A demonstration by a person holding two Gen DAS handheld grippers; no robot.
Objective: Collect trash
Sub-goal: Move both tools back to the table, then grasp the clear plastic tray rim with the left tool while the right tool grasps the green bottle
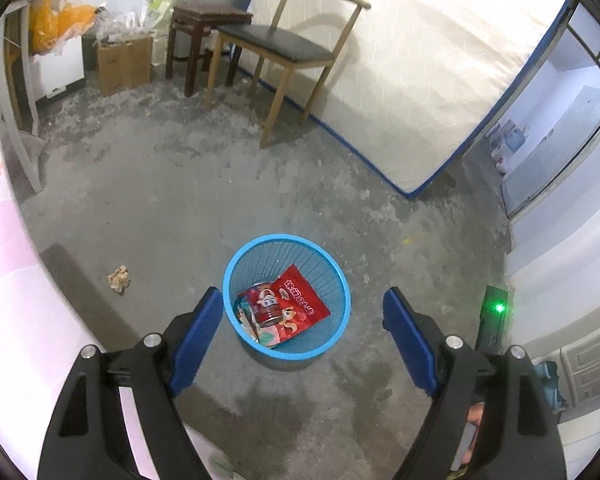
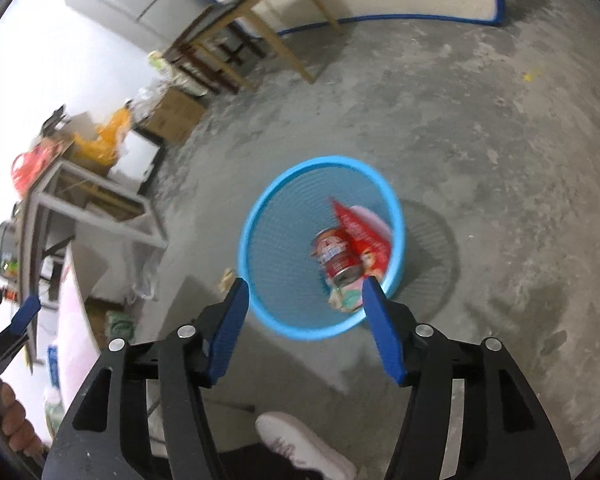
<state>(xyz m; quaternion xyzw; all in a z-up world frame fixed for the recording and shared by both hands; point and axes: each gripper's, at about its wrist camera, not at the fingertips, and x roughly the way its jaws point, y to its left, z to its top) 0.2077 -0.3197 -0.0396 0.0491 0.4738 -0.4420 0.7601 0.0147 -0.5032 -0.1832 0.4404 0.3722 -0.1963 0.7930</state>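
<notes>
One red can [image 1: 265,305], red snack packet [image 1: 300,300], writing unreadable

We see a grey concrete floor [image 1: 148,208], patchy and stained, w/ a darker damp-looking patch nearest the camera. Directly on it: blue mesh basket [image 1: 342,280] standing upright approx. mid-floor; crumpled paper scrap [image 1: 119,279] left of the basket, well apart from it. A wooden chair w/ dark seat [image 1: 278,42] stands at the far side, a dark wood stool [image 1: 204,26] just beside it on the left. Cardboard box [image 1: 124,65] further left, near a white cabinet [image 1: 58,68]. White mattress w/ blue edging [image 1: 400,80] stands on its edge behind the chair. In the right wrist view, a white shoe [image 2: 300,444] rests on the floor at the bottom.
</notes>
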